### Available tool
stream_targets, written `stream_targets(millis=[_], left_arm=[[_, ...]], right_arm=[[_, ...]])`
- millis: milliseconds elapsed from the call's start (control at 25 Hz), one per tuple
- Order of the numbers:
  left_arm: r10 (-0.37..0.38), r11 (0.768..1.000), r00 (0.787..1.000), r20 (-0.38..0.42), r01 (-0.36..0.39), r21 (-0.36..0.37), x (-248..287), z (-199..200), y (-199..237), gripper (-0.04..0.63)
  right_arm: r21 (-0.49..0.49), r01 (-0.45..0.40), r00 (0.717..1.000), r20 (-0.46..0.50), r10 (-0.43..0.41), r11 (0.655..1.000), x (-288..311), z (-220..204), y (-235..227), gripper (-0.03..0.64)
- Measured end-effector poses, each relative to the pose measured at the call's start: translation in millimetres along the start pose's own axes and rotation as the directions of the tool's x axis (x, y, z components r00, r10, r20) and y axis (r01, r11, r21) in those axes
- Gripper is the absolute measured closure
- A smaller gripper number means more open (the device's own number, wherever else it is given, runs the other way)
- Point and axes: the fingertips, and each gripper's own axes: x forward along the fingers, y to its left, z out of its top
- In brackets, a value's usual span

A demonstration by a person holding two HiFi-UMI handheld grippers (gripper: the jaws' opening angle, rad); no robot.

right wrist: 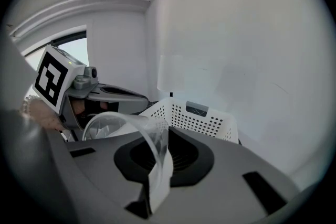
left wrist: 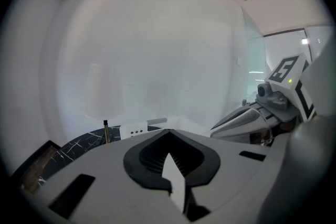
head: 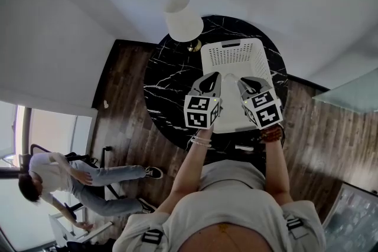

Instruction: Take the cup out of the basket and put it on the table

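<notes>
Your right gripper (right wrist: 156,165) has its jaws narrowed onto the rim wall of a clear plastic cup (right wrist: 113,126), which juts left of the jaws toward your left gripper (left wrist: 176,176), whose jaws are together and empty. The cup hangs above the near end of the white perforated basket (right wrist: 199,120). Bare black marble table (head: 162,91) lies to the basket's left, so setting down likely means swinging that way.

basket (head: 236,56): wht, dotted holes | table (head: 160,90): blk marble, wht veins | cup (right wrist: 128,127): clear
</notes>
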Motion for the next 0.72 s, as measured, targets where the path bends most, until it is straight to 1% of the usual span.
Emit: stream_targets(millis=[320,720], left_arm=[[0.0,1.0,1.0,0.002,0.0,0.0,-3,0,-4,0.591],[-0.004,1.0,1.0,0.011,0.004,0.003,-3,2,-9,0.591]], right_arm=[[0.001,0.006,1.0,0.03,-0.006,1.0,-10,4,3,0.588],[0.007,0.024,0.999,0.037,-0.024,1.0,-18,4,2,0.588]])
